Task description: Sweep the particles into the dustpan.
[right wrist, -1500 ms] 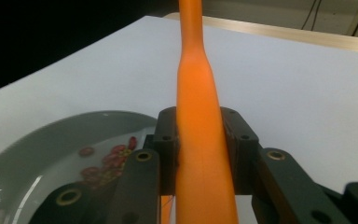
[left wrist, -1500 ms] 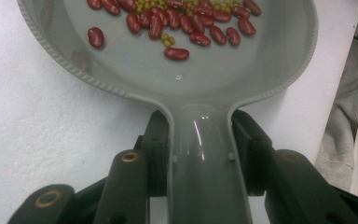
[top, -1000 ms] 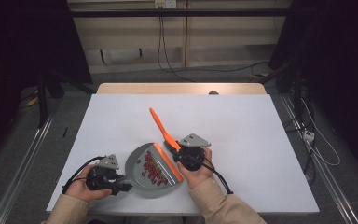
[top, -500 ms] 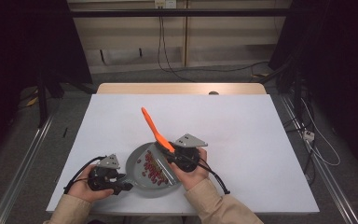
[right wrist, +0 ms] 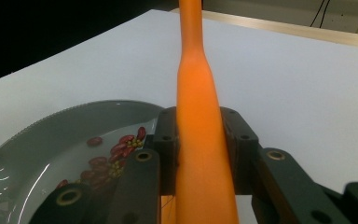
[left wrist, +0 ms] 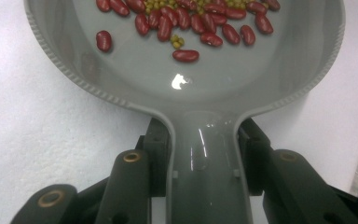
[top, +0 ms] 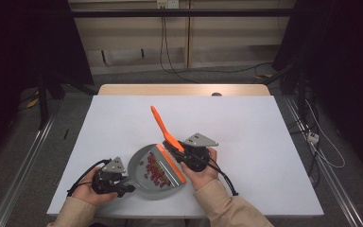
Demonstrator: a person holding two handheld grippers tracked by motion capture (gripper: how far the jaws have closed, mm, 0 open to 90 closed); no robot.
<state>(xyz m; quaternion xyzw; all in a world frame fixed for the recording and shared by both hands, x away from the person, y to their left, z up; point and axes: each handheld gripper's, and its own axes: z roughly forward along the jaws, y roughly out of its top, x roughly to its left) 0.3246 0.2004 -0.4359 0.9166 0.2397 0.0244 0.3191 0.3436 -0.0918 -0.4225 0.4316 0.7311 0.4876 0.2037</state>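
a: where do we stand with the sweep?

b: our left hand-held gripper is clamped on the handle of the grey dustpan, its jaws having just tightened a little more on it. the pan lies flat on the tabletop, near our edge. our right hand-held gripper is closed tight on the orange brush handle, and the brush head sits at the pan's open lip.

a: and the beans?

b: the red beans and the small green ones are already inside the pan, bunched near the lip.

a: so how do we do this well?

b: we'd keep the pan pressed flat so nothing slips under the lip, and draw the brush gently toward the handle end, so the beans settle deep. a fast stroke could flick them over the rim.
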